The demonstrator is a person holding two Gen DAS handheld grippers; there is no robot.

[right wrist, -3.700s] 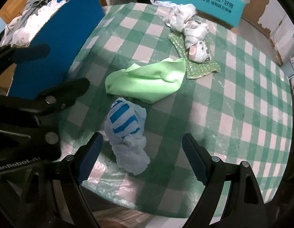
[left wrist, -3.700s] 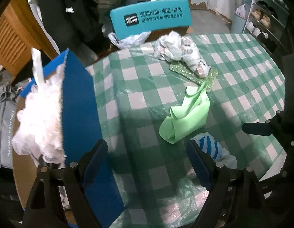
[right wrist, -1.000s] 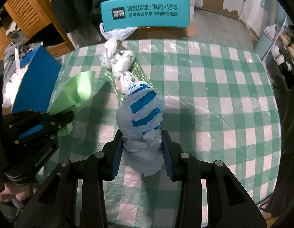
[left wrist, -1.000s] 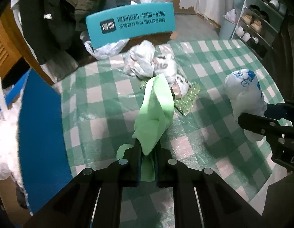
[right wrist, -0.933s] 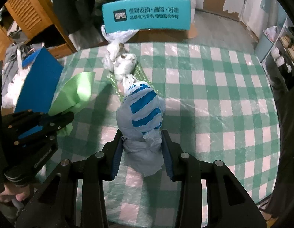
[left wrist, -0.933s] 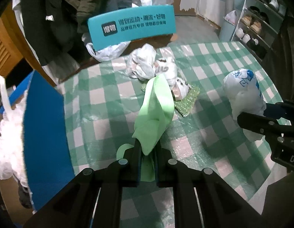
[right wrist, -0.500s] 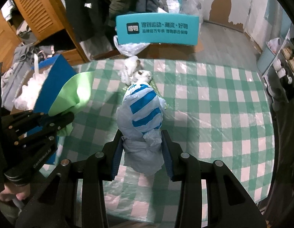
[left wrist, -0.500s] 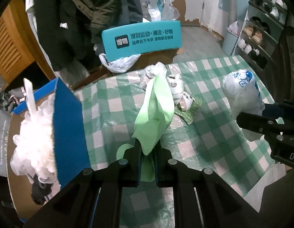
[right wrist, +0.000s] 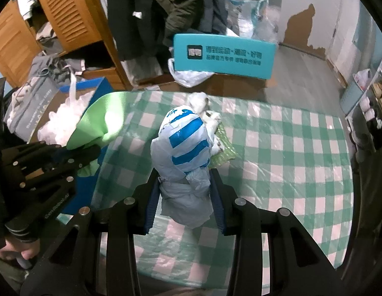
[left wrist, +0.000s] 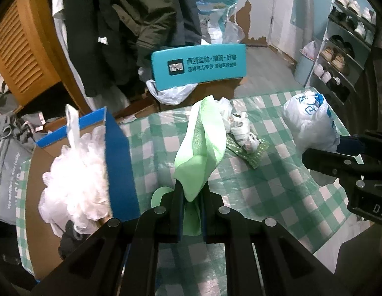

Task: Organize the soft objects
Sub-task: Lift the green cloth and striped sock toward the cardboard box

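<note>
— Where was the green cloth (left wrist: pixel 203 145)?

— I had it pinched by its lower end in the left gripper (left wrist: pixel 192 197), fingers squeezed together on it, the rest standing up above the checked table (left wrist: pixel 277 197). From the right camera it hung at the left, over the table's left edge.

— And the striped bag (right wrist: pixel 184 153)?

— The right gripper (right wrist: pixel 184 197) was clamped on that blue-and-white plastic bag around its lower half, held above the table. In the left view it showed at the far right.

— What lay around them?

— On the table, further away, I saw a bundle of crumpled white bags (left wrist: pixel 236 125) on a green glittery mat (left wrist: pixel 255 153). To the left stood a blue-walled box (left wrist: pixel 119 162) with a white mesh puff (left wrist: pixel 75 172) inside. Beyond the table's far edge was a teal box (right wrist: pixel 224 55)
</note>
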